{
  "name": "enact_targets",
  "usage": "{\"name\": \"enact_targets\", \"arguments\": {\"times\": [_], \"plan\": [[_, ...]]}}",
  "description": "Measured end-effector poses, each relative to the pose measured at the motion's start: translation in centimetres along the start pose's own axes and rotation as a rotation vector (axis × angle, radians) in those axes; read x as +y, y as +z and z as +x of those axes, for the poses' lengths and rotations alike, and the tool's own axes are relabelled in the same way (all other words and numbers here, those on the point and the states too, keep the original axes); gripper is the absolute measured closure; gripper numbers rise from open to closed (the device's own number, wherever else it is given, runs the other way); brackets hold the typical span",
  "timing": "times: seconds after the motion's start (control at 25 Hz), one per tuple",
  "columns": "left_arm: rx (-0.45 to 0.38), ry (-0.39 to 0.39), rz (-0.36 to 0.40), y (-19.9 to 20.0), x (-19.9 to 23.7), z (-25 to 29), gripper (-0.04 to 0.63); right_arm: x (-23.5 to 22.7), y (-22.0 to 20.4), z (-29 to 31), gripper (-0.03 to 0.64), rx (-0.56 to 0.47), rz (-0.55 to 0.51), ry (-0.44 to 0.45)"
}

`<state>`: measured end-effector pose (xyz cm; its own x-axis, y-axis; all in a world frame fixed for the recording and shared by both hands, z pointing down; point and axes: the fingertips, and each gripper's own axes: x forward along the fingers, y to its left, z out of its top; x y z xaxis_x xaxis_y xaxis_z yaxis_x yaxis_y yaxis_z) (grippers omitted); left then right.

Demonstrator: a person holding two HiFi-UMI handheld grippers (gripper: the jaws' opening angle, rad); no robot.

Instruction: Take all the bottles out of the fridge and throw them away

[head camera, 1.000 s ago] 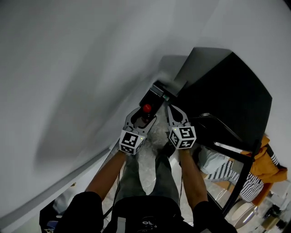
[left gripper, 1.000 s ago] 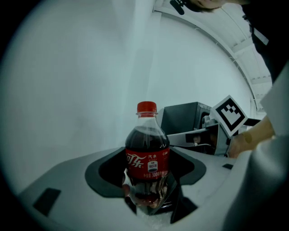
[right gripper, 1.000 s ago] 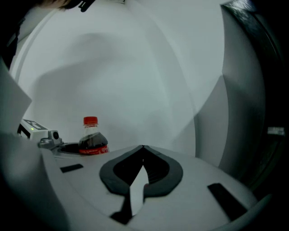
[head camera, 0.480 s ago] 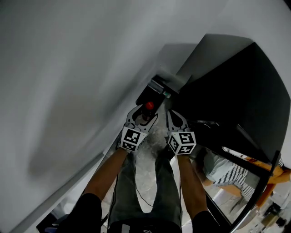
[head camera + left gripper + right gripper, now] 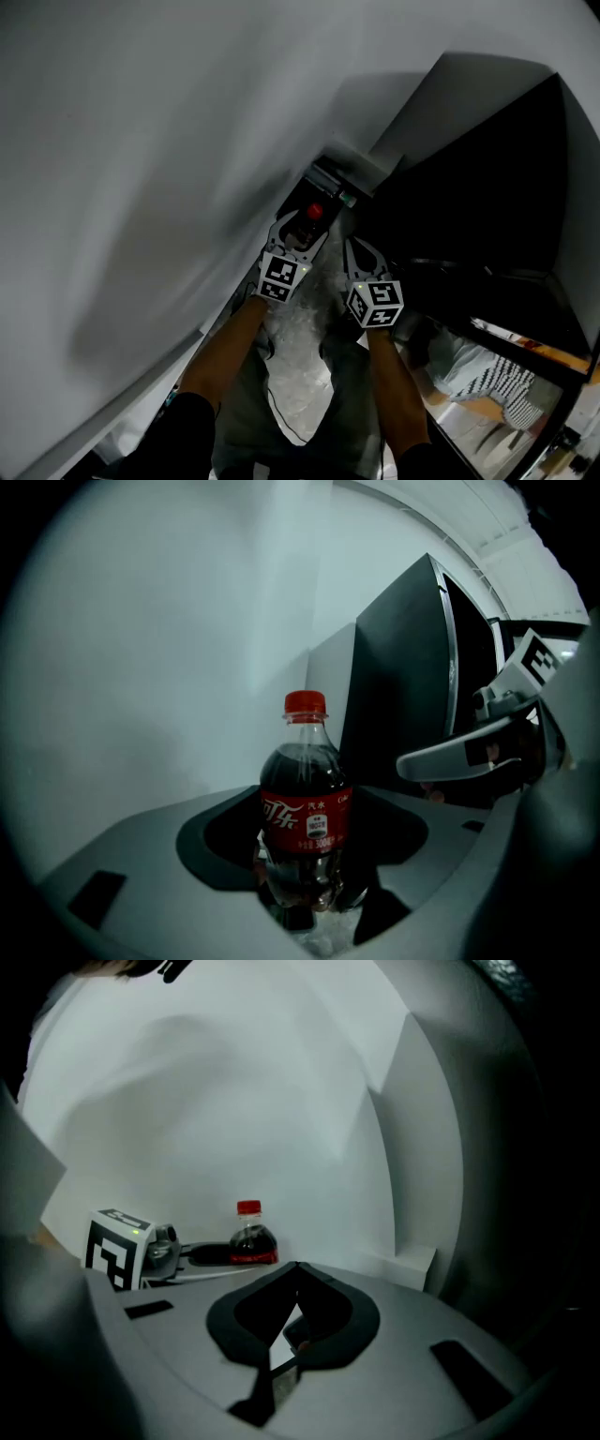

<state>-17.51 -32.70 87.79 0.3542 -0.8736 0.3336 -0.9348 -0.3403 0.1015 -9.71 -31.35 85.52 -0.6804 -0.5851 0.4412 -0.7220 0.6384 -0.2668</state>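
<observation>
Left gripper was clamped on the small clear plastic cola bottle, dark liquid, red cap and red label; the jaws pinched it low on the body, beneath the label, and the bottle stood upright between them.

Right gripper had its jaws together with nothing between them; it was held just beside the left one.

Change over the last second: both grippers had moved further out and up in the head view, the bottle carried with them and no looser in the grip; the camera had swung too, so the tall dark fridge filled more of the right side; the orange-clad figure at the lower right had dropped out of sight.

Bottle position: outside the fridge, in front of the plain white wall, left of the dark cabinet.

Judgement: removal of this bottle looked complete and the carry to disposal was in hand; no bin showed in any view, so its location could not be told; bottles left in the fridge could not be counted, the interior being too dark.
</observation>
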Motion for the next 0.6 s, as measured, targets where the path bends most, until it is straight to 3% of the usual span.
{"name": "enact_targets", "arguments": {"times": [0.6], "plan": [[0.006,0.048,0.0,-8.2,4.1,6.2,0.301,-3.1,-5.0,5.6,0.609,0.004,-0.04,0.017]]}}
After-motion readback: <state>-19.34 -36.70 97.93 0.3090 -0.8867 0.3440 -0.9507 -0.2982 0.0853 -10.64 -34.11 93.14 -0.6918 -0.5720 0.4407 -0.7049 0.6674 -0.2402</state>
